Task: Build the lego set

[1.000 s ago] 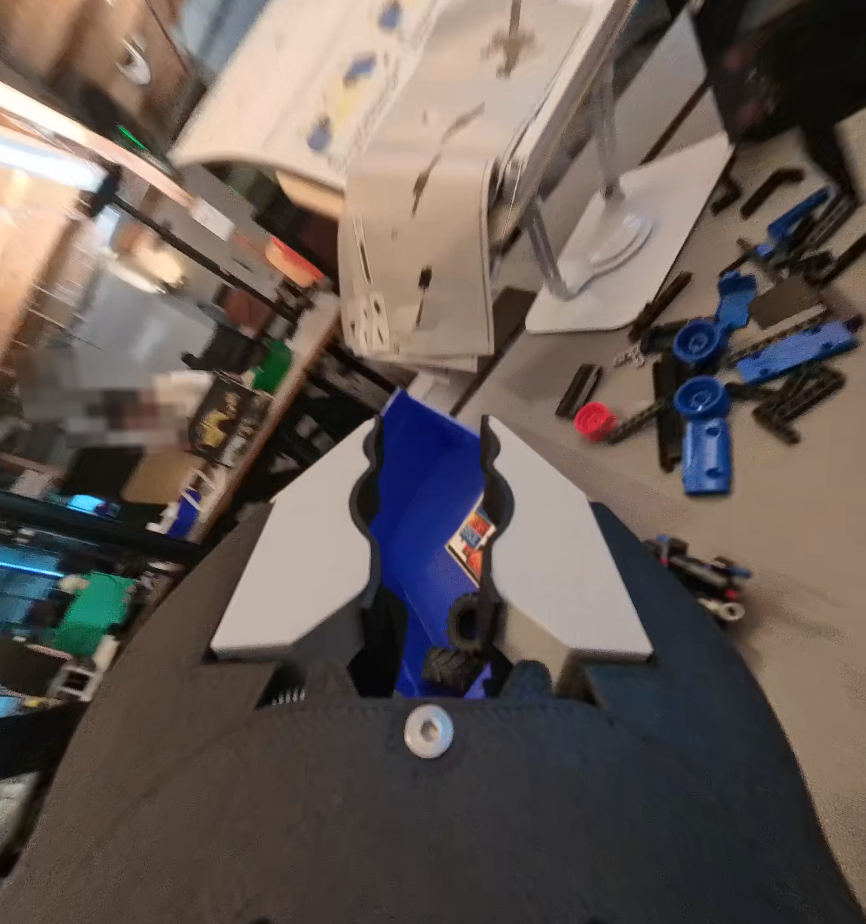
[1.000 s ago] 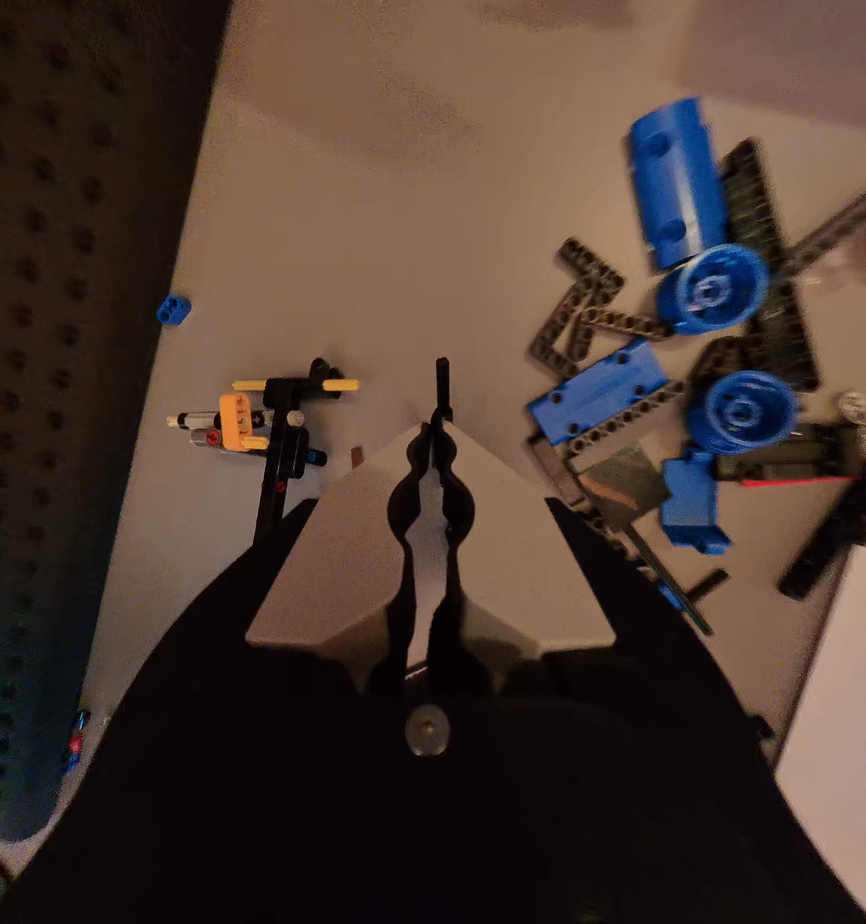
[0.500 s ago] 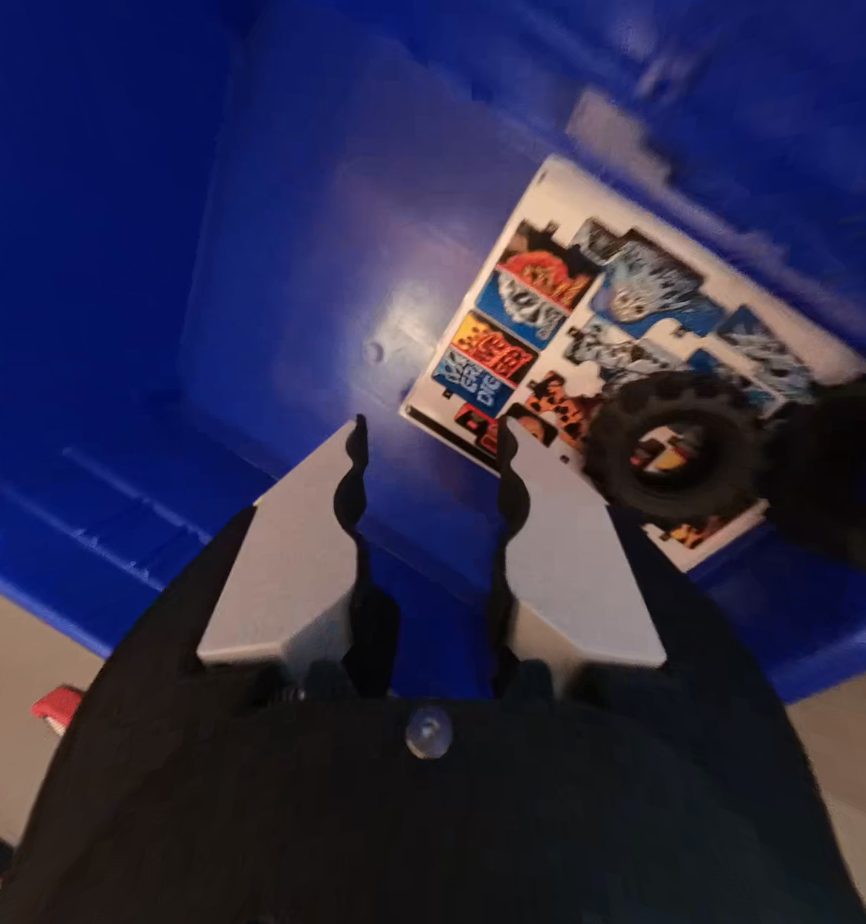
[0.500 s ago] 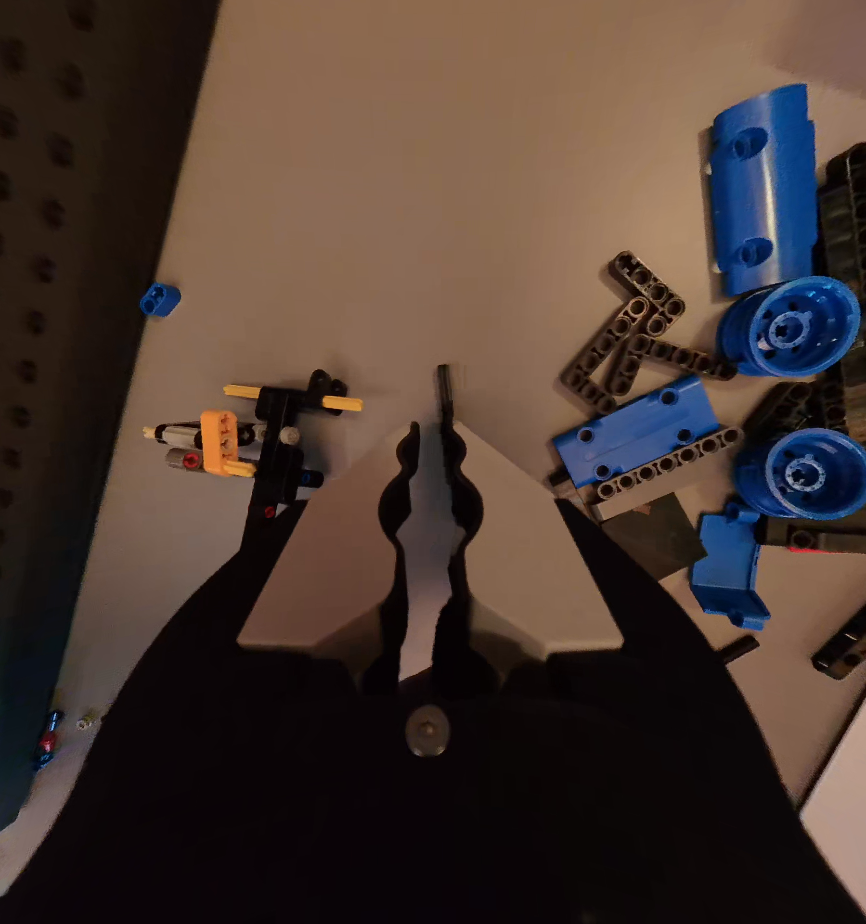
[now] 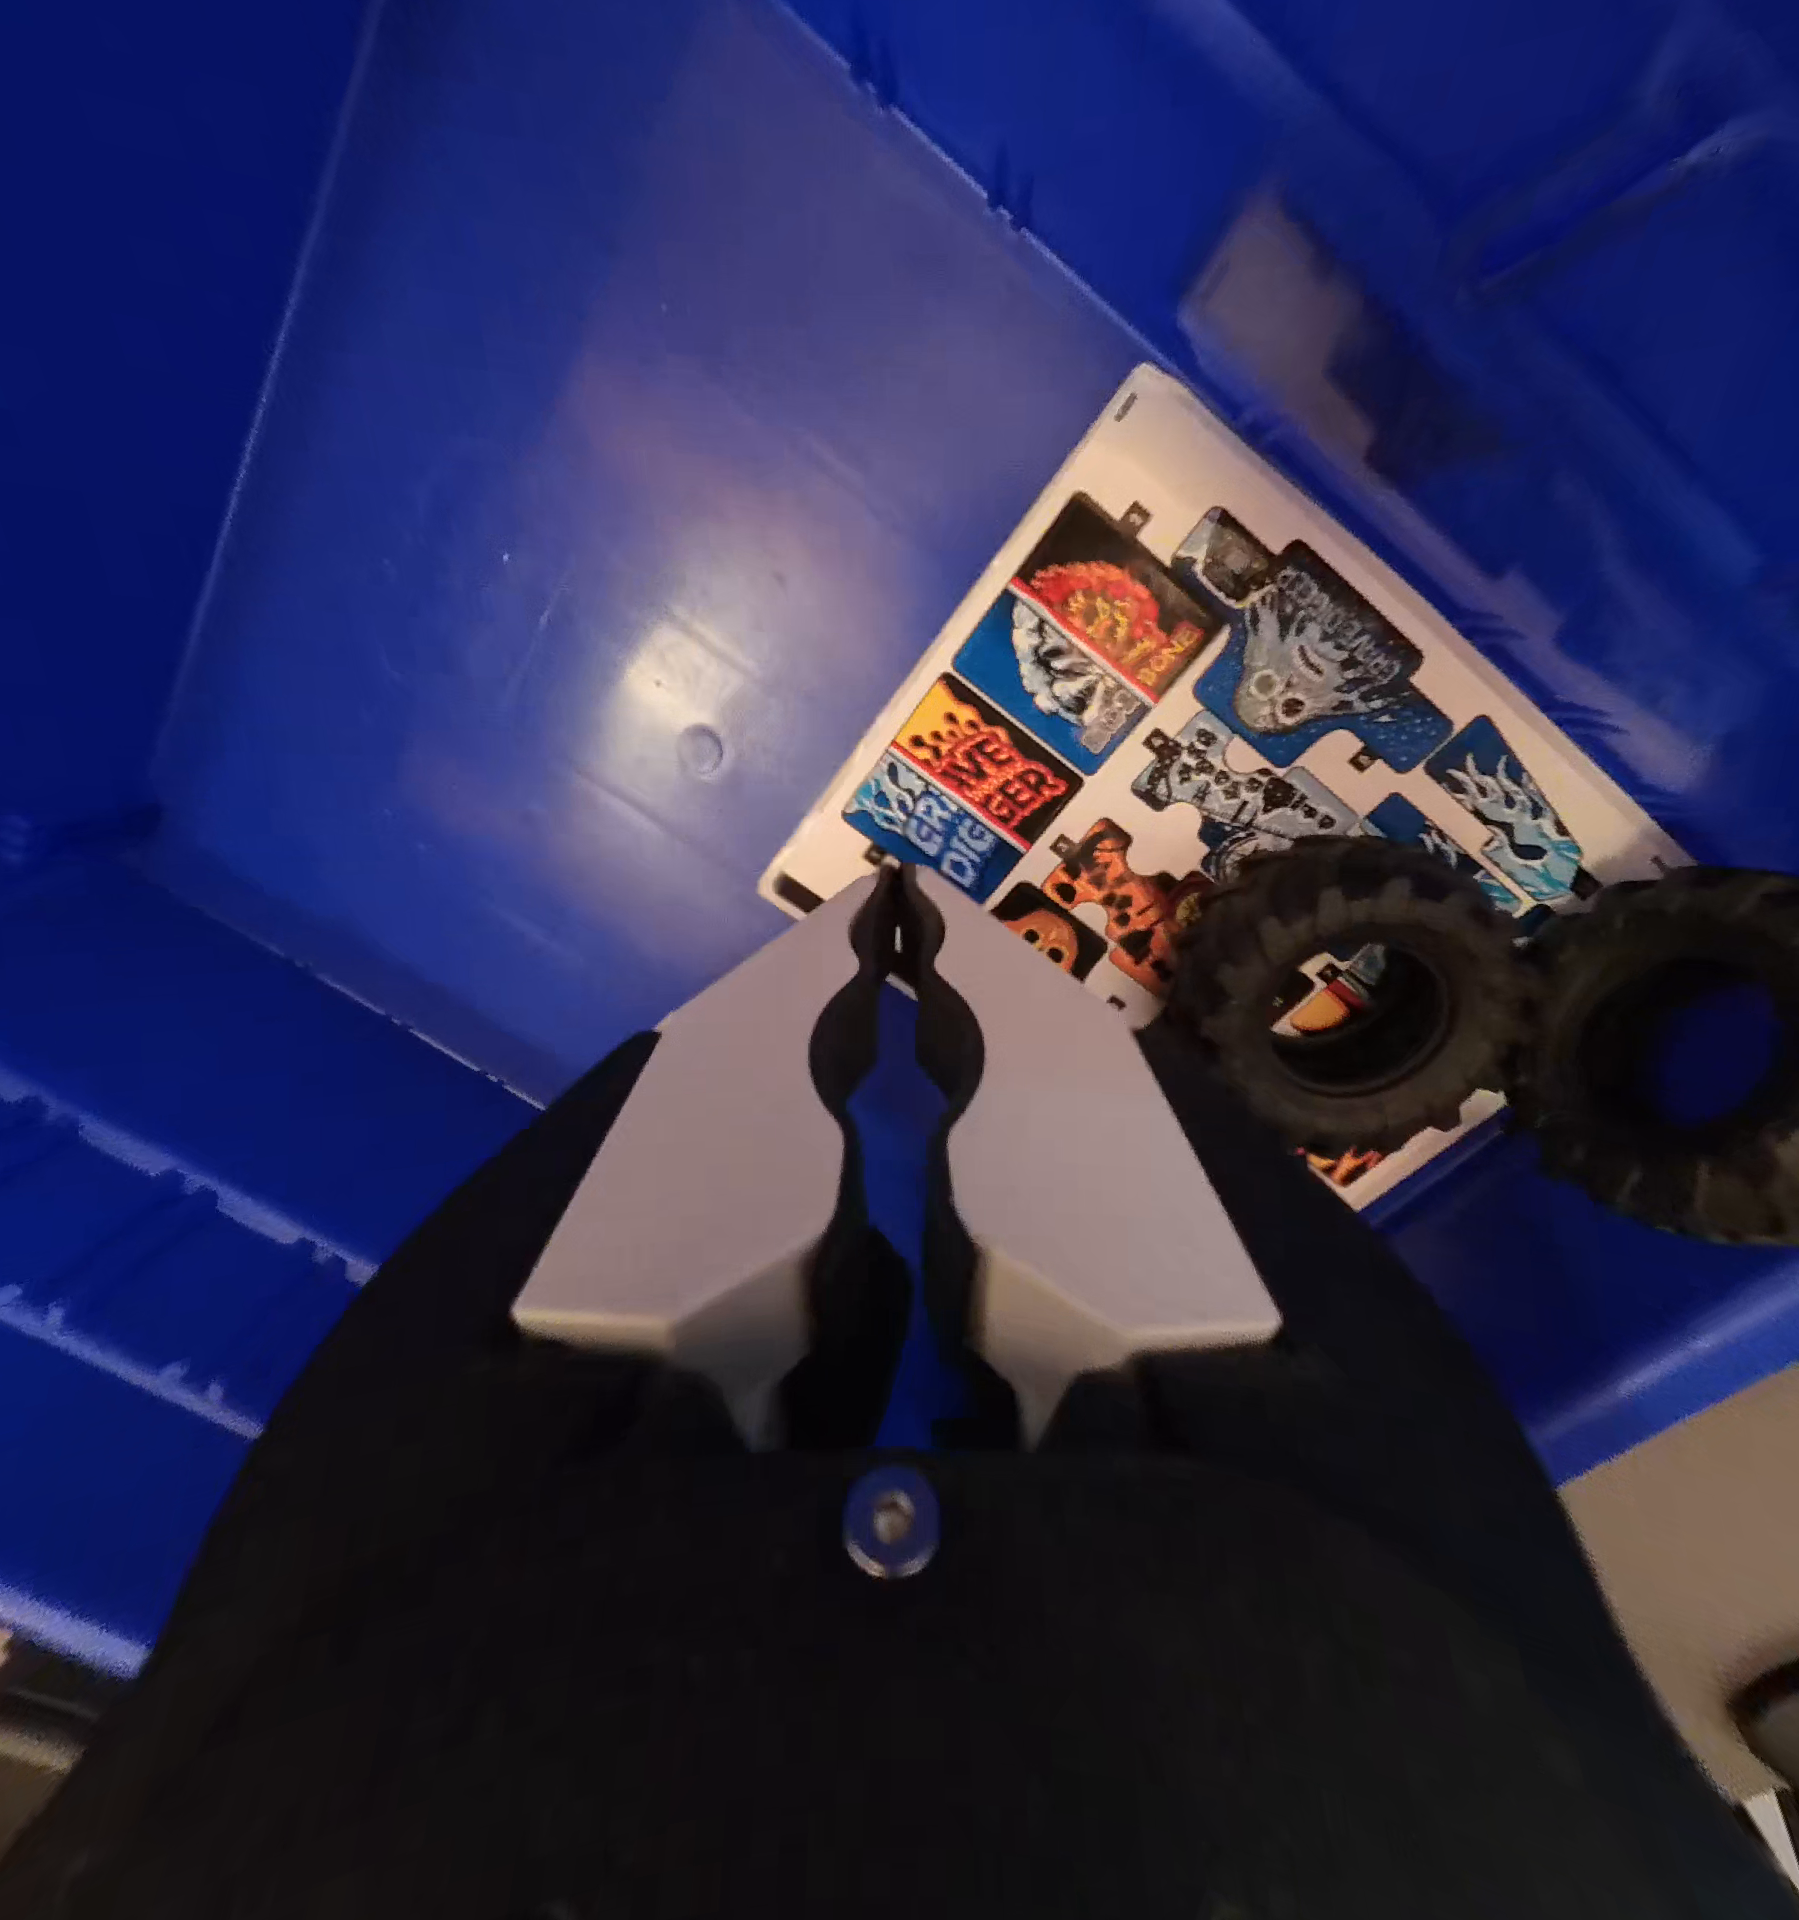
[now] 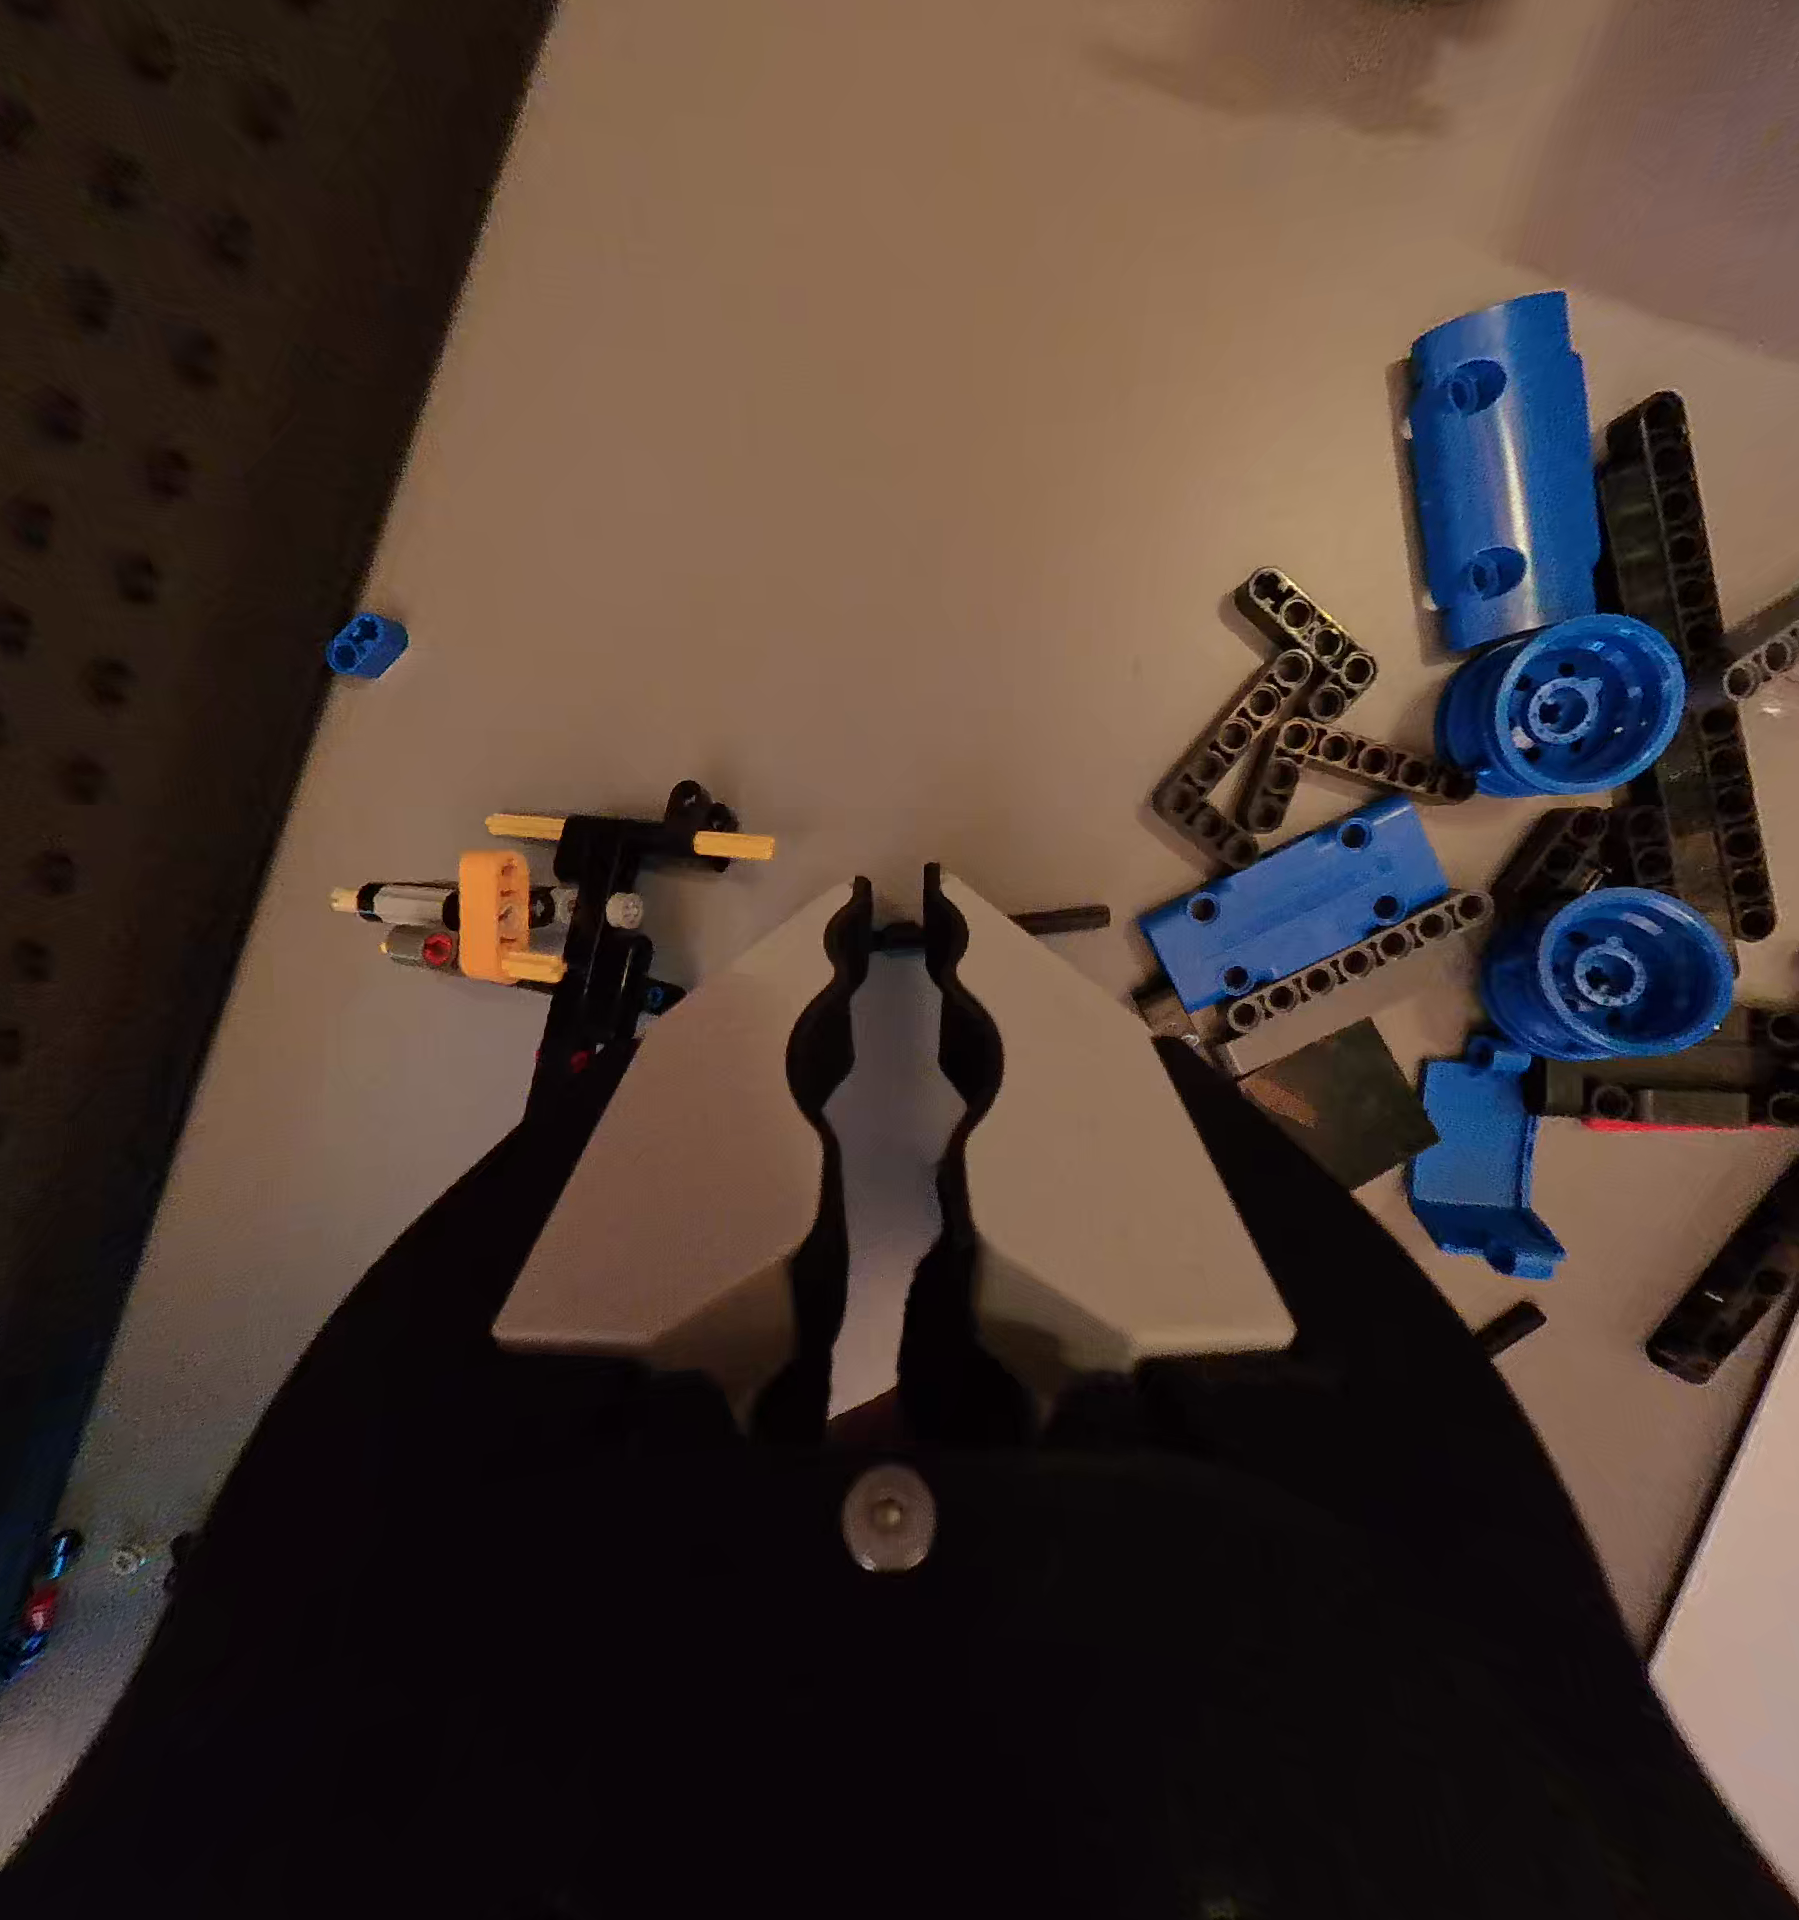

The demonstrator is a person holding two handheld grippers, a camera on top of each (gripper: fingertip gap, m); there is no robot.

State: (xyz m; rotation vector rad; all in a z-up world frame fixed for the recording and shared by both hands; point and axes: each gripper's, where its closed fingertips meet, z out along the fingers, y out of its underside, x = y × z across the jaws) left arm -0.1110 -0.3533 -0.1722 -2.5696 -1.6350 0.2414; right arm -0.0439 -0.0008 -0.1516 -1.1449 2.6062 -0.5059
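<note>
In the left wrist view my left gripper (image 5: 890, 899) reaches into a blue bin (image 5: 459, 520). Its tips are closed at the near edge of a white sticker sheet (image 5: 1165, 727) on the bin floor. Two black tyres (image 5: 1352, 997) (image 5: 1705, 1049) lie on the sheet to the right of the fingers. In the right wrist view my right gripper (image 6: 895, 904) hovers over the tan table (image 6: 874, 416) with its jaws slightly apart. A thin black rod (image 6: 1061, 920) lies crosswise under its tips and passes behind the right finger. A small black, orange and yellow sub-assembly (image 6: 583, 904) lies just to the left.
Loose parts lie at the right: two blue wheel hubs (image 6: 1560, 717) (image 6: 1607, 971), a curved blue panel (image 6: 1497, 468), a flat blue panel (image 6: 1300, 904) and several black beams. A small blue connector (image 6: 365, 644) lies by the dark perforated board (image 6: 147, 520). A white sheet (image 6: 1788, 1610) is at the lower right.
My left gripper swung into the blue bin, opened wide, then closed at the sticker sheet's edge. My right gripper's jaws parted slightly, and the black rod that stuck out from its tips now lies crosswise.
</note>
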